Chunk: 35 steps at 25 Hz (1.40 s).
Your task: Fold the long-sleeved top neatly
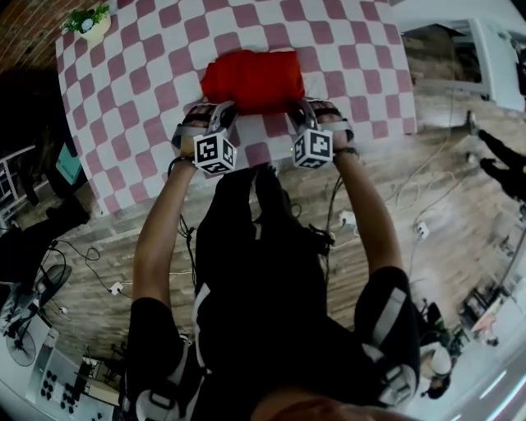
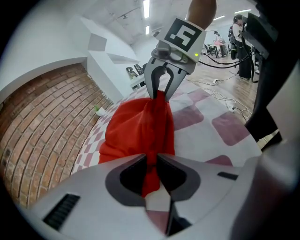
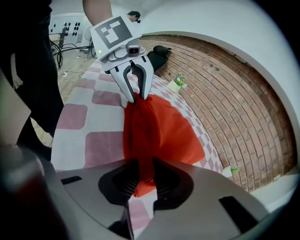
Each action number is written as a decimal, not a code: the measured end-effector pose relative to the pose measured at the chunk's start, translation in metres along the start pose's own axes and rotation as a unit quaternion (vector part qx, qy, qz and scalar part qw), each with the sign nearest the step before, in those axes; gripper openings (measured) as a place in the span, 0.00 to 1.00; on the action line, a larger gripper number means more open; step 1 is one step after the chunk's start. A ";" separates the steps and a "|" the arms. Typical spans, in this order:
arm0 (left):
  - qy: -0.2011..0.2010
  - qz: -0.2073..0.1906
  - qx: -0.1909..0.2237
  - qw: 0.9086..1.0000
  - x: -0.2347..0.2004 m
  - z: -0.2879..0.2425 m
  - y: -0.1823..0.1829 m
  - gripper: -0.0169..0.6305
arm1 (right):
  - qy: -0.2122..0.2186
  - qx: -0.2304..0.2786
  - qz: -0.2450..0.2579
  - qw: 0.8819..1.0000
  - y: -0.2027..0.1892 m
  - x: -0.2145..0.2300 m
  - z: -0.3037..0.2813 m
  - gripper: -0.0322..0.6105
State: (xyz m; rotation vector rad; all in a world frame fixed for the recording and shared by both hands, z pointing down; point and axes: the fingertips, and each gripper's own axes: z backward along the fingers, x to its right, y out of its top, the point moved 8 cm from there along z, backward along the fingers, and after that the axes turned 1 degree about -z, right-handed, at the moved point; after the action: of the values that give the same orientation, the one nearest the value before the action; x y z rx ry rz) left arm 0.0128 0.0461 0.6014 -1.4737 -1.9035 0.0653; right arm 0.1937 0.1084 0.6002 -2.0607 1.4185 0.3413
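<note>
On the counter (image 1: 148,74), which is covered with a pink-and-white chequered cloth, the red long-sleeved top (image 1: 253,78) sits as a compact, folded bundle, roughly in the middle of the side nearest the person. Its near edge is held at both ends. The left gripper (image 1: 220,113) has its jaws clenched on the left end; in the left gripper view a strip of red fabric is pinched tight between the two grey pads (image 2: 140,164) and runs out across the cloth to the other gripper. The right gripper (image 1: 299,113) is likewise clamped on the right end, and the right gripper view shows the red cloth squeezed between its jaws with a small flap hanging below them. Both grippers point steeply down at the counter, side by side and near each other, with the stretch of gathered fabric between them. A small green potted plant in a pale pot (image 1: 89,22) stands at the far left corner of the counter, well apart from the top. A brick wall (image 2: 42,136) rises behind it.
</note>
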 end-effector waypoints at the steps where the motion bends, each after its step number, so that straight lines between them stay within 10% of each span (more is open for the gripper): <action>1: -0.002 0.001 -0.002 1.000 0.001 -0.002 0.000 0.13 | 0.002 -0.001 -0.002 1.000 -0.002 -0.002 -0.002 0.15; 11: -0.022 0.023 -0.021 0.999 0.002 -0.009 -0.001 0.13 | 0.009 0.000 -0.022 1.000 -0.005 -0.005 -0.011 0.15; 25: -0.029 0.166 0.026 0.985 -0.040 0.057 -0.005 0.28 | 0.051 0.065 -0.119 0.989 0.009 0.027 0.052 0.30; 35: -0.057 0.145 0.017 0.988 -0.077 0.013 0.009 0.31 | 0.050 0.018 -0.227 0.972 -0.022 0.109 -0.005 0.30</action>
State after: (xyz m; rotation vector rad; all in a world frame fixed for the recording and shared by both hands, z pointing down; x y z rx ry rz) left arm 0.0202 -0.0123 0.5496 -1.7455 -1.7526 0.3197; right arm 0.2561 0.0285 0.5540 -2.3196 0.9533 0.0217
